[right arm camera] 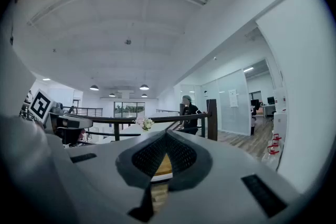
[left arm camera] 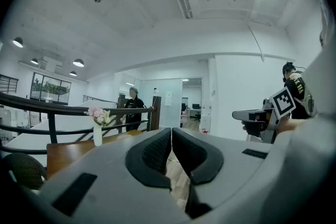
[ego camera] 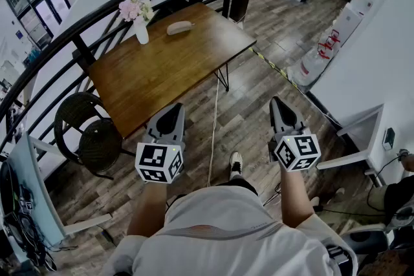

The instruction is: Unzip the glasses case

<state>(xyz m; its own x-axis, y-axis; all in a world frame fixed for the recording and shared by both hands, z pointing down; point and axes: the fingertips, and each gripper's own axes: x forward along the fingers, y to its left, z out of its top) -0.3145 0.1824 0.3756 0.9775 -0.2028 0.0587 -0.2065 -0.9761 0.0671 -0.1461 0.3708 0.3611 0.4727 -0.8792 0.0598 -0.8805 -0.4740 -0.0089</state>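
The glasses case (ego camera: 179, 28), a small beige oval, lies on the far part of the brown wooden table (ego camera: 162, 71), next to the vase. I stand back from the table's near corner. My left gripper (ego camera: 173, 114) is held level at the table's near edge, shut, with nothing in it. My right gripper (ego camera: 278, 105) is held level over the floor to the right of the table, also shut and empty. In the left gripper view the pads (left arm camera: 157, 152) meet at their tips. The right gripper view shows the pads (right arm camera: 181, 153) touching too.
A white vase with pink flowers (ego camera: 137, 17) stands at the table's far left. A dark curved railing (ego camera: 77, 28) runs behind the table. A black round chair (ego camera: 90, 132) sits left of the table. White desks (ego camera: 354, 142) stand at right. A person (left arm camera: 132, 107) stands beyond the railing.
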